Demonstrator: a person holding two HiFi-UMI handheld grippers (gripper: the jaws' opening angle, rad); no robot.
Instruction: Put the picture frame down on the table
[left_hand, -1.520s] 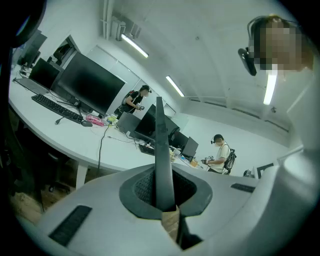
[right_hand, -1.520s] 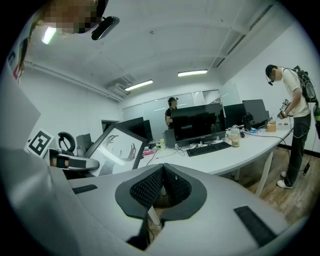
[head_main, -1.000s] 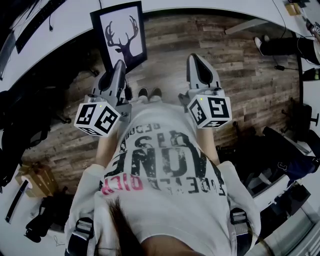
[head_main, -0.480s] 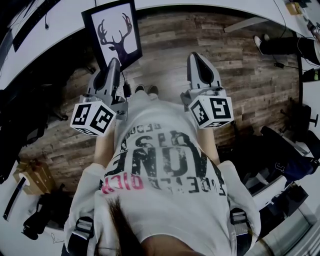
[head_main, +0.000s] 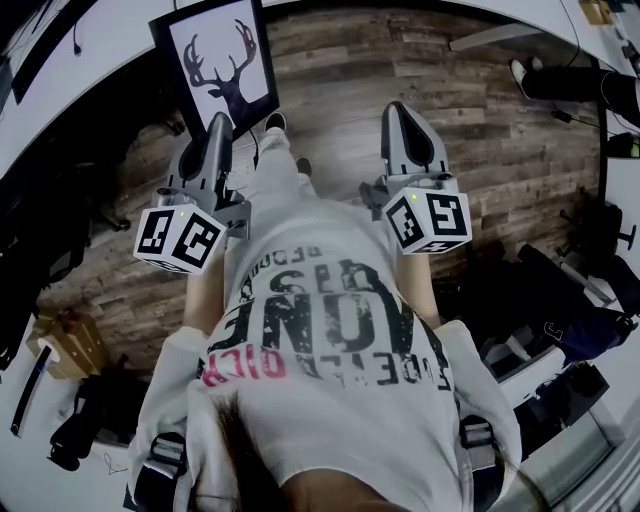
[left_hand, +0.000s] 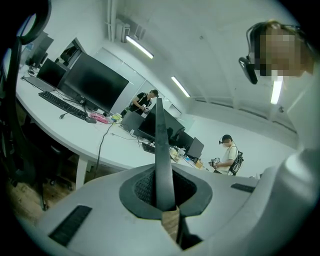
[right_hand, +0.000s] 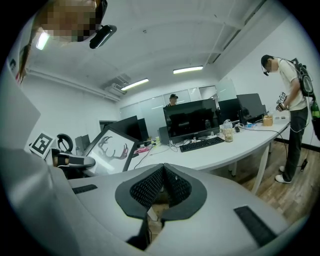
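The picture frame (head_main: 212, 62), black-edged with a deer-head silhouette on white, is held up in front of me by its lower edge. My left gripper (head_main: 220, 126) is shut on it. In the left gripper view the frame (left_hand: 162, 150) shows edge-on as a dark strip standing upright between the pads (left_hand: 145, 187). The right gripper view shows the frame (right_hand: 110, 150) off to the left, tilted. My right gripper (head_main: 400, 112) hangs to the right of the frame, shut with nothing in it (right_hand: 162, 186). The white curved table (head_main: 110, 45) lies ahead, beyond the frame.
Monitors (right_hand: 191, 120), a keyboard (right_hand: 202, 143) and small items stand on the table (right_hand: 225, 155). Under me is a wooden floor (head_main: 500, 130). Another person (right_hand: 292, 100) stands at the right. Dark chairs and bags (head_main: 570, 310) sit at both sides.
The frame and my left gripper have shifted up and left in the head view, nearer the table. My right gripper has edged forward a little. My feet have stepped ahead.
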